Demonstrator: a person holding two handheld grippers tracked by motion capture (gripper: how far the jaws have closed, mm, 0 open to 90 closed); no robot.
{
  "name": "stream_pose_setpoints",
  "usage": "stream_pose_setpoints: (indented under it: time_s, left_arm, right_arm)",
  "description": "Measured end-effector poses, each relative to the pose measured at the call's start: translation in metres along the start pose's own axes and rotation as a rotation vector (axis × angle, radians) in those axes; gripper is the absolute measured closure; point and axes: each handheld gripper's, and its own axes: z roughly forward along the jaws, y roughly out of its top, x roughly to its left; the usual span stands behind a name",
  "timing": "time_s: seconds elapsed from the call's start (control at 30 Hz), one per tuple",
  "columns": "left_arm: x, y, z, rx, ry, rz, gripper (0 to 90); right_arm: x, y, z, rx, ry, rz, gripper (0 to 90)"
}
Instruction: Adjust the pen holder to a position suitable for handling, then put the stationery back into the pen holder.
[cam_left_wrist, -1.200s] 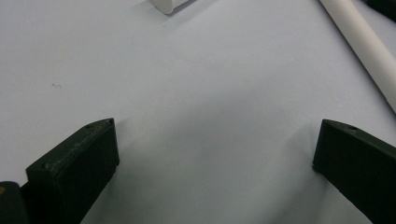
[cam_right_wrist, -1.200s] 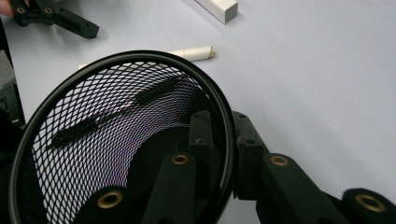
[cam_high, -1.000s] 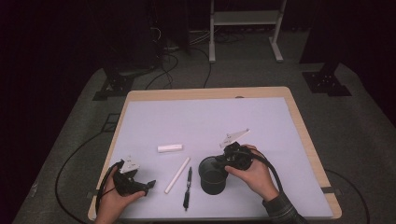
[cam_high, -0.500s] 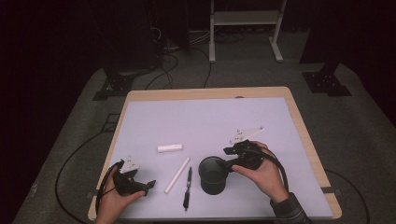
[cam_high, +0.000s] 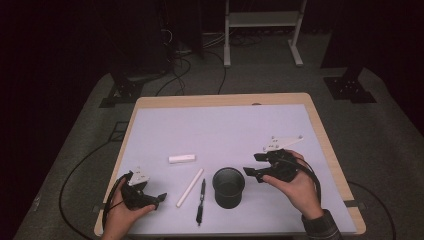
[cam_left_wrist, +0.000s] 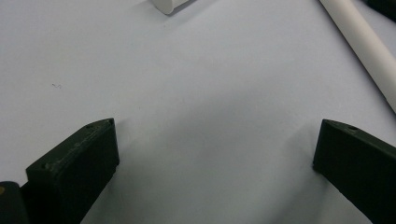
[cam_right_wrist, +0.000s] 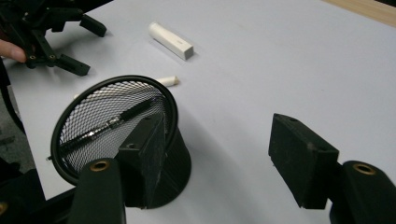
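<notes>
A black mesh cup (cam_high: 229, 186) stands upright near the table's front edge. My right gripper (cam_high: 254, 165) hovers just to its right. Its jaws have just been opening and now stand open with nothing between them. In the right gripper view (cam_right_wrist: 217, 135) one jaw sits in front of the cup's wall (cam_right_wrist: 93, 121), and only bare mat lies in the gap. My left gripper (cam_high: 159, 199) rests at the front left, open over bare mat (cam_left_wrist: 217, 130). Between it and the cup lie a white stick (cam_high: 190, 187) and a black pen (cam_high: 201, 200).
A small white block (cam_high: 181, 159) lies behind the stick, also seen in the right gripper view (cam_right_wrist: 170, 40). The pale mat (cam_high: 225, 125) covers a wooden table (cam_high: 320, 125). Cables and stand legs (cam_high: 227, 55) sit on the dark floor beyond the table.
My right gripper has let go of the cup's rim, opened its jaws and drawn away to the right and slightly up. The cup stays upright. The left gripper has not moved.
</notes>
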Motion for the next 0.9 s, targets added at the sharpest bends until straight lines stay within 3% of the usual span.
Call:
stream_pose_setpoints:
  time_s: [0.53,0.9]
  left_arm:
    - [0.000,0.000,0.000,0.000,0.000,0.001,0.0]
    - [0.000,0.000,0.000,-0.002,-0.002,-0.005,0.0]
  right_arm:
    - [-0.027,-0.036,-0.028,-0.023,-0.127,0.064,27.0]
    - [-0.044,-0.067,-0.026,0.032,-0.191,0.093,21.4]
